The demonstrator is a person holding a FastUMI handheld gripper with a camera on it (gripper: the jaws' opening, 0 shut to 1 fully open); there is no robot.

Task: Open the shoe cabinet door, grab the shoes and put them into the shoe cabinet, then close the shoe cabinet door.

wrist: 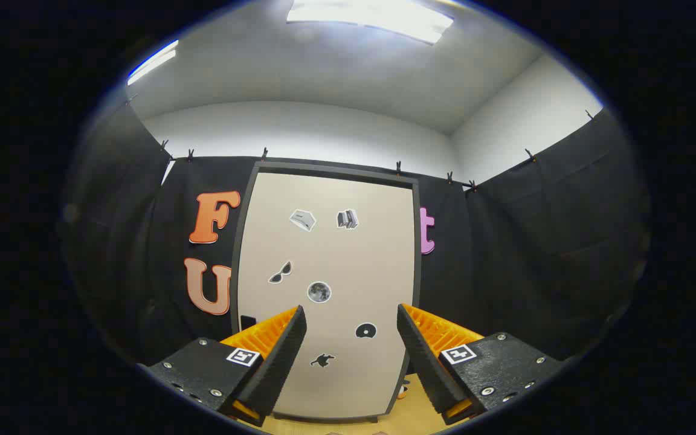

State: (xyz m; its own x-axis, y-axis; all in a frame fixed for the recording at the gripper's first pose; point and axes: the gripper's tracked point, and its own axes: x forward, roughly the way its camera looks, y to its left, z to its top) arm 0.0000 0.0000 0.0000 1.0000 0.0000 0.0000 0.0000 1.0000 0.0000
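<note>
The shoe cabinet stands upright straight ahead, a tall box with a dark frame and a pale beige door that looks flush with the frame. Several small stickers dot the door. A small dark handle sits at the door's lower left edge, just beyond the left finger. My gripper is open and tilted slightly upward, a short way from the door, with nothing between its fingers. The lower part of the door shows through the gap between them.
Black cloth walls close in behind and on both sides of the cabinet. A light wooden surface lies under the cabinet's foot, between and below the fingers. White wall and ceiling lights are above the cloth.
</note>
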